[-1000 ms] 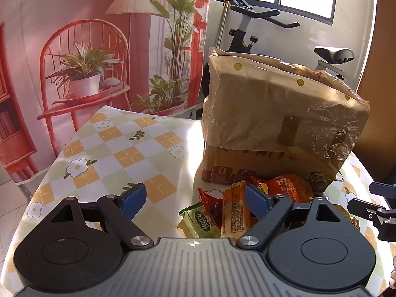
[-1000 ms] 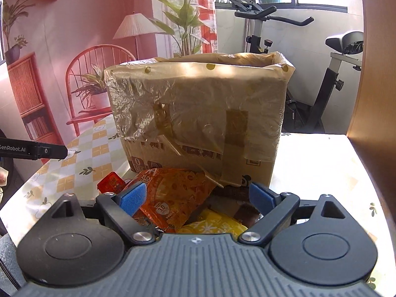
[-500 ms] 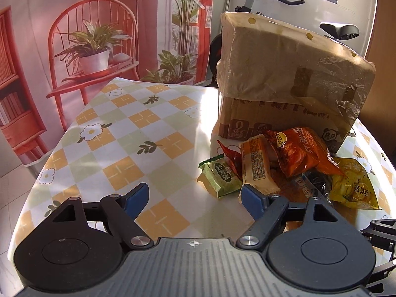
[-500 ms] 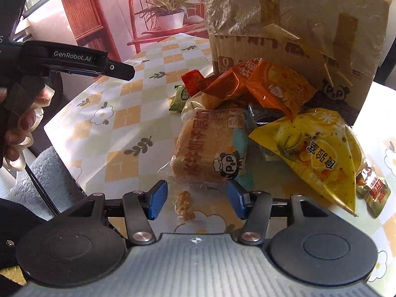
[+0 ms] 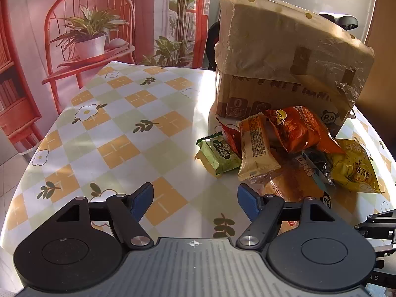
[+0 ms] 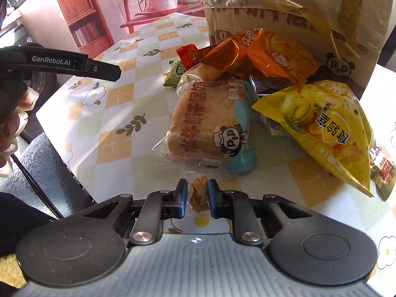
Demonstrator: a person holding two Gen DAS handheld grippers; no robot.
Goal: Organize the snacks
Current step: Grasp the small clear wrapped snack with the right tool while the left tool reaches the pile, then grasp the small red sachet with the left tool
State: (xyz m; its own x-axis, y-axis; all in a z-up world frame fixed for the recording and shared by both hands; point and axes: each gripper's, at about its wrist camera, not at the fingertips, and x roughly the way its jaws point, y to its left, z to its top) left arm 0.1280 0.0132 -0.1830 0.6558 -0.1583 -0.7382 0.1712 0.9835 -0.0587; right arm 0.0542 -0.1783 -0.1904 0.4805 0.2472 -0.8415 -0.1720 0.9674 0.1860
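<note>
Left view: left gripper (image 5: pixel 195 199) hangs wide open over the tablecloth (image 5: pixel 118 123), jaws just narrowing a bit, nothing between them; snack pile (image 5: pixel 284 146) sits beside the box (image 5: pixel 284 57).

Right view: right gripper (image 6: pixel 196 199) pinched shut on a small clear snack (image 6: pixel 198 193), just before the bread pack (image 6: pixel 210 128).

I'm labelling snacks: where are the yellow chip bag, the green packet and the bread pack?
yellow chip bag (image 6: pixel 321 126), right wrist view, printed front
green packet (image 5: pixel 220 154), left wrist view, top face
bread pack (image 6: pixel 205 126), right wrist view, lettered middle
</note>
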